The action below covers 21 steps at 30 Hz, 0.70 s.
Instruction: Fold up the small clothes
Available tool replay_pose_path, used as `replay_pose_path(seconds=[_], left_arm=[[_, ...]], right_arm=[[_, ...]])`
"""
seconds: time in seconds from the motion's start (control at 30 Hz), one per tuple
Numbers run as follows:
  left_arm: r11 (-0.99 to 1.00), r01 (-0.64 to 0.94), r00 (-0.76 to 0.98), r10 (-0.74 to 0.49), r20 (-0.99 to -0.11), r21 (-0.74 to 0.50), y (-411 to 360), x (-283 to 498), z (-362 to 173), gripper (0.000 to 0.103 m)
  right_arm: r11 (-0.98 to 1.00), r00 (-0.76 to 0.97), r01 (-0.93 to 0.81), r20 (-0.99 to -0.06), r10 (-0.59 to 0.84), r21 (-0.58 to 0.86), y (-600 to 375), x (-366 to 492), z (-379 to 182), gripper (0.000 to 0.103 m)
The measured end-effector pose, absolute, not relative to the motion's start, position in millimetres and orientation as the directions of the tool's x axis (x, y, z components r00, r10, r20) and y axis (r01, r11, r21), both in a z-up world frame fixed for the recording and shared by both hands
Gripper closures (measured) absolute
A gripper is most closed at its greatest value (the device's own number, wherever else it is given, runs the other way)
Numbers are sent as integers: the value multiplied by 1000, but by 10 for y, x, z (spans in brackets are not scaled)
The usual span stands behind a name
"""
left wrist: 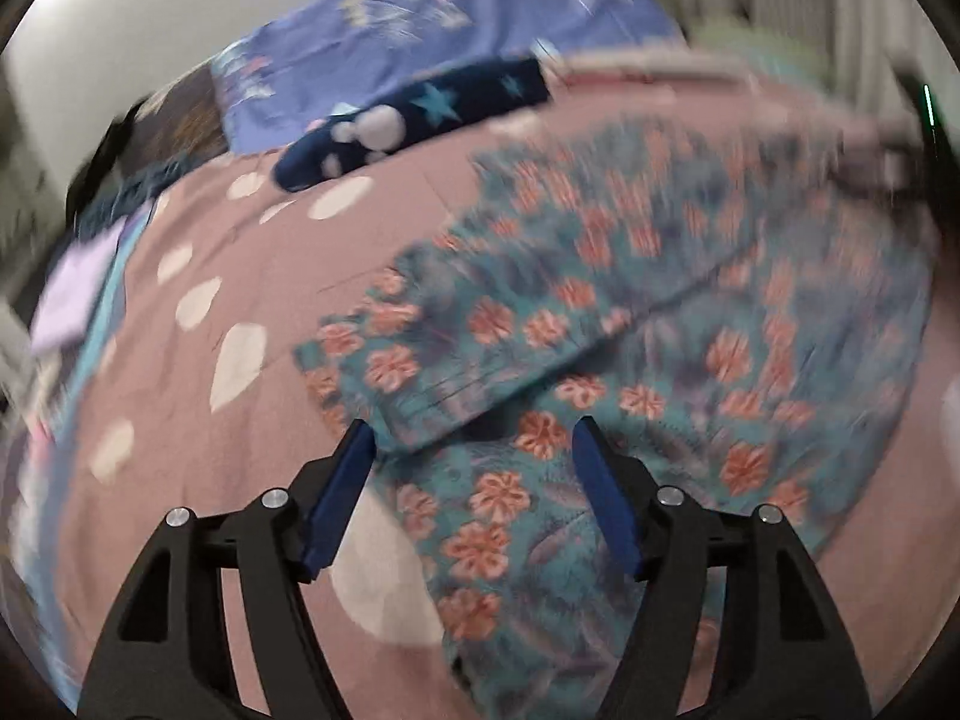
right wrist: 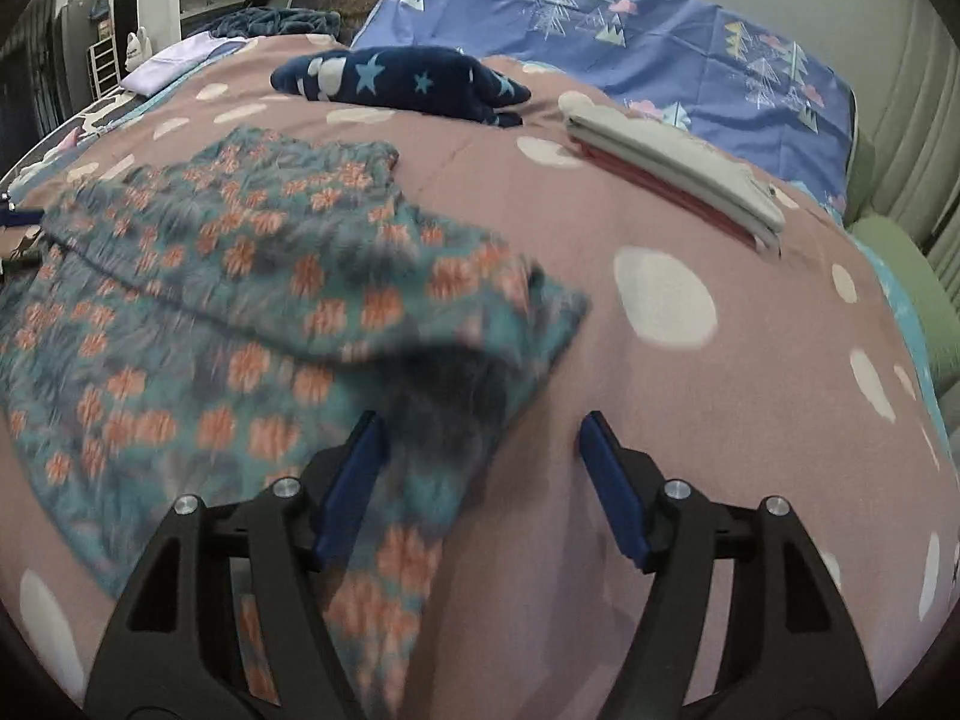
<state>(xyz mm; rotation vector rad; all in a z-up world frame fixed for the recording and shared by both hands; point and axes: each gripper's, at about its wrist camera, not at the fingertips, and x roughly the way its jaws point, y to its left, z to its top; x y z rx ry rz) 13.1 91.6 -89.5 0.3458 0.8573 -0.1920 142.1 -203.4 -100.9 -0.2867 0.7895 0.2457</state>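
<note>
A teal garment with orange flowers [left wrist: 630, 312] lies on the pink spotted bedspread [left wrist: 180, 228], with one part folded over the rest. My left gripper [left wrist: 474, 438] is open and empty, just above the garment's near left edge. In the right wrist view the same garment [right wrist: 240, 276] lies to the left, with its right part folded over. My right gripper [right wrist: 480, 432] is open and empty over the garment's right edge and the bedspread [right wrist: 690, 420]. Both views are blurred by motion.
A dark blue star-patterned garment [right wrist: 396, 81] lies further back. A folded grey and pink stack [right wrist: 672, 168] lies at the back right. A purple pillow with a tree print [right wrist: 630, 30] is beyond. A lilac folded item [right wrist: 174, 60] sits at the far left.
</note>
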Motion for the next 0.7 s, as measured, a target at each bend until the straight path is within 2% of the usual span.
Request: replay_pose_path(seconds=[0.1, 0.2, 0.27, 0.33, 0.4, 0.53, 0.63, 0.7], left_arm=[[913, 295, 677, 10, -736, 283, 886, 366, -947, 29], [922, 148, 723, 145, -675, 357, 1062, 800, -899, 29], [961, 19, 727, 176, -664, 276, 1328, 1057, -786, 29], [988, -59, 736, 140, -662, 144, 1567, 1126, -648, 29], [998, -46, 750, 56, -659, 33, 1715, 1107, -586, 29], [993, 20, 690, -96, -717, -114, 1831, 1189, -745, 28], [981, 14, 630, -160, -760, -194, 1845, 1356, -960, 28], [966, 2, 615, -206, -762, -259, 1865, 1425, -1035, 28]], right_arm=[[956, 720, -264, -685, 109, -126, -2064, 1714, -889, 34], [990, 728, -141, -678, 99, -7, -2263, 2024, -817, 34], [993, 713, -85, -691, 118, 83, -2406, 2144, -802, 35], [983, 706, -79, -686, 174, 168, -2537, 2154, -796, 35], [973, 699, -92, -682, 214, 212, -2628, 2136, -806, 36], [936, 659, -114, -679, 323, 334, -2729, 2218, -836, 60], [899, 633, -154, -657, 408, 410, -2729, 2333, -834, 61], [896, 598, -157, -682, 420, 415, -2675, 2450, -884, 60]])
